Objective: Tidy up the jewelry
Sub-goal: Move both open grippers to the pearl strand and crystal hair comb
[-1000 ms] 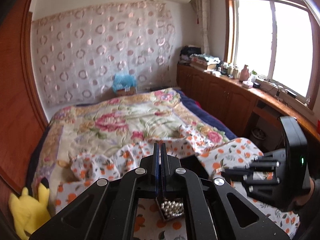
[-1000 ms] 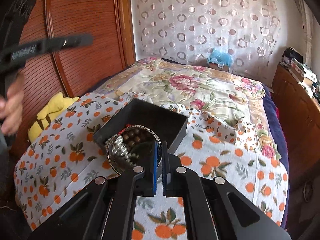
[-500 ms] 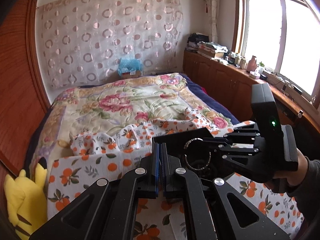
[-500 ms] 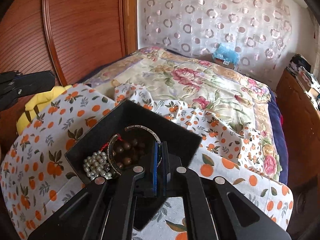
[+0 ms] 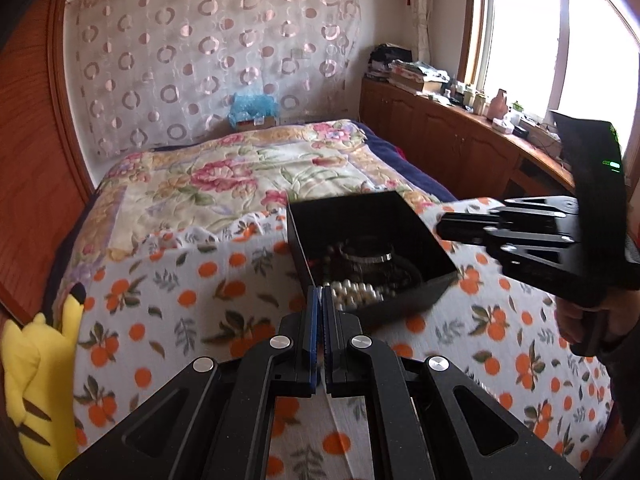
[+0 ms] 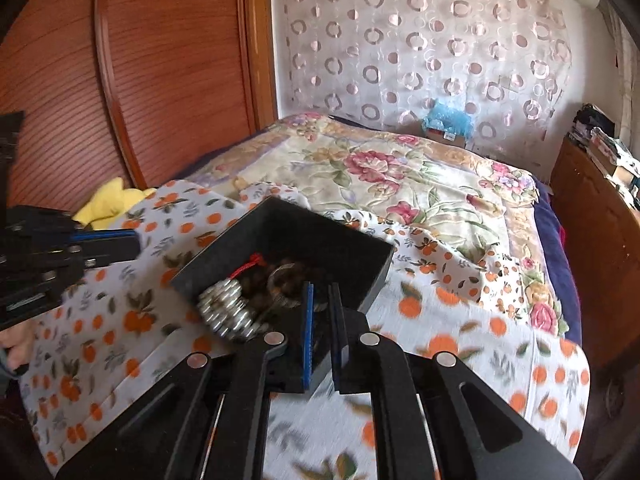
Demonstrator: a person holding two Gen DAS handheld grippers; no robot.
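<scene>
Right wrist view shows the right tool [image 6: 322,300] at the near rim of the black box [image 6: 352,246]. Its jaws have just been opening and stand at a narrow gap. A dark edge, seemingly the box's near corner, shows in that gap, but I cannot tell whether the pads press it. The box sits on the orange-print cloth [image 6: 460,320] spread over the bed, with a pearl strand [image 6: 226,312] piled at 9 o'clock, brown beads [image 6: 260,284] and a metal bangle [image 6: 282,280] in the middle. From the left wrist view, the left tool [image 5: 321,296] is fully closed and empty, with its tips just short of the box's near-left corner. The step seems to be the first pick from the heap. Next, the right tool should open wider and dip over one piece, probably the bangle, without snagging the strands.
</scene>
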